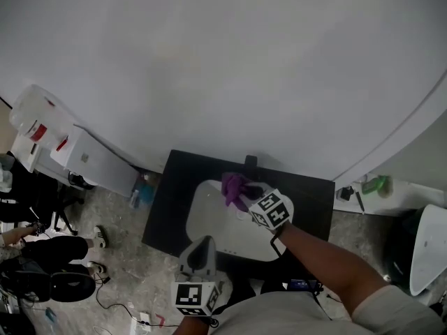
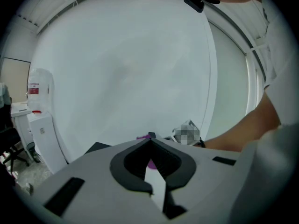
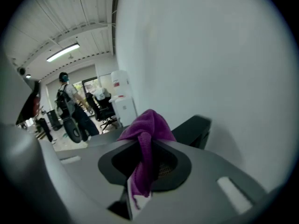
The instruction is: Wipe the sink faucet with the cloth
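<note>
The left gripper [image 1: 201, 246] is hovering closest to the person, over the front edge of the white sink [image 1: 209, 218]. In the left gripper view its jaws are meeting at the tips and nothing is sitting between them. Only a small bit of purple is showing through the gap behind them.

A little farther, the right gripper [image 1: 250, 194] is reaching over the back part of the sink. Its jaws are clamping the purple cloth [image 1: 235, 188]. In the right gripper view the cloth [image 3: 145, 125] is bunching up above the jaw tips, and a loose end is hanging down between them. The cloth is hanging over the sink just in front of the black faucet [image 1: 250, 162], very near to it. I cannot tell if they are touching.

The sink is sitting in a black counter [image 1: 171, 201], and the faucet is standing at the back edge of this counter, against a plain white wall [image 1: 244, 61].

Farther to the left, a white cabinet [image 1: 98, 160] is standing by the wall, and someone's legs in dark trousers [image 1: 49, 250] are stretching over the floor.
</note>
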`<action>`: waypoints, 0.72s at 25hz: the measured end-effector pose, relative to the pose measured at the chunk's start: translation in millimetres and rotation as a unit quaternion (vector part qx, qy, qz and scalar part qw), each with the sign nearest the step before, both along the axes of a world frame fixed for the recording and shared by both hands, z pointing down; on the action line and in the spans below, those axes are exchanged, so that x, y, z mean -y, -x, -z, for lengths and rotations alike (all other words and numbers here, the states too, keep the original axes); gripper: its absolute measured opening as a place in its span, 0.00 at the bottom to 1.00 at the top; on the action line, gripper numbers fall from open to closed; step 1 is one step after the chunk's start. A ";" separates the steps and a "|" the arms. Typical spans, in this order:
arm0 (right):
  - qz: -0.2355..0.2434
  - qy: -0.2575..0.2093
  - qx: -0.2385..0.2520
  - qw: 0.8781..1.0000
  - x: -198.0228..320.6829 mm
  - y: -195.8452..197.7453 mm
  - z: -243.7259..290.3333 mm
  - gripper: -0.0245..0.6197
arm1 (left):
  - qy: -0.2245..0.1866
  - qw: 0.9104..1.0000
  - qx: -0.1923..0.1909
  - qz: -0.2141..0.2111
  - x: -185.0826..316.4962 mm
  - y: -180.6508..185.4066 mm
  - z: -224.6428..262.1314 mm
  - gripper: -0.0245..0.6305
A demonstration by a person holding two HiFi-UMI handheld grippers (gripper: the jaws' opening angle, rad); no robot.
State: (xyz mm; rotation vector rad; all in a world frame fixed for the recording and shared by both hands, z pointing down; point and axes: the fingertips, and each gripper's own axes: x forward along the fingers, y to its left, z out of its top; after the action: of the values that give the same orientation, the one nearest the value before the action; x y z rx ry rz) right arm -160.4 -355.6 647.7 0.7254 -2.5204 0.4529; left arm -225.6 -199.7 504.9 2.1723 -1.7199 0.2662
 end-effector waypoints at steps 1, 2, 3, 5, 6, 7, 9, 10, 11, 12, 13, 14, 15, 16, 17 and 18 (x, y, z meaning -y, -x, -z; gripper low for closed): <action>0.013 0.010 -0.004 1.000 -20.4 2.2 -12.4 0.13 | 0.000 1.000 0.001 0.001 -1.2 -0.5 -1.1 0.05; 0.014 0.016 -0.008 1.000 -29.4 0.3 -24.2 0.13 | 0.001 1.000 0.001 0.002 -2.1 -1.3 -2.1 0.05; 0.001 0.018 -0.009 1.000 -26.1 -4.7 -32.9 0.13 | 0.001 1.000 0.003 0.002 -2.7 -1.6 -2.6 0.05; -0.040 0.016 -0.007 0.999 5.0 -17.1 -38.0 0.13 | 0.001 1.000 0.007 0.003 -2.8 0.4 -2.0 0.05; -0.052 0.012 -0.012 0.999 22.1 -20.6 -37.3 0.13 | 0.001 1.000 0.009 0.005 -3.0 2.1 -1.6 0.05; -0.051 0.009 -0.022 0.998 34.5 -20.9 -37.6 0.13 | 0.002 1.000 0.010 0.007 -3.9 3.7 -1.6 0.05; -0.030 0.010 -0.043 0.999 41.8 -14.1 -42.3 0.13 | 0.006 1.000 0.009 0.010 -6.4 6.4 -1.9 0.05; -0.020 0.012 -0.046 0.999 38.1 -10.3 -44.4 0.14 | 0.007 1.000 0.008 0.011 -7.6 7.0 -1.6 0.05; -0.012 0.014 -0.045 0.999 30.1 -7.9 -45.8 0.13 | 0.008 1.000 0.008 0.011 -8.7 6.8 -1.2 0.05; -0.005 0.016 -0.041 0.999 18.3 -6.4 -47.1 0.13 | 0.008 1.000 0.008 0.011 -9.4 6.2 -1.0 0.05; 0.004 0.022 -0.035 0.999 3.6 -5.0 -48.6 0.13 | 0.007 1.000 0.008 0.011 -9.3 5.8 -1.3 0.05; 0.015 0.031 -0.029 0.999 -12.5 -3.0 -50.6 0.13 | 0.007 1.000 0.007 0.012 -8.6 6.0 -2.1 0.05; 0.027 0.041 -0.024 0.998 -28.5 -0.4 -53.0 0.13 | 0.008 1.000 0.006 0.013 -7.5 6.9 -3.2 0.05; 0.038 0.051 -0.022 0.998 -42.5 2.1 -55.2 0.13 | 0.008 1.000 0.006 0.014 -6.3 8.2 -4.0 0.05; 0.043 0.057 -0.018 0.997 -52.1 3.8 -56.1 0.13 | 0.008 1.000 0.005 0.014 -5.1 9.8 -3.7 0.05; 0.041 0.057 -0.011 0.997 -54.6 4.4 -54.3 0.13 | 0.007 1.000 0.005 0.014 -3.9 11.4 -2.5 0.05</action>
State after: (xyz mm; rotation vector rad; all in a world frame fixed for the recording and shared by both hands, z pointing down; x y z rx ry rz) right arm -164.8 -301.0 702.0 0.5788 -2.4699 0.5504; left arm -237.1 -195.8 507.5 2.1401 -1.7463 0.2806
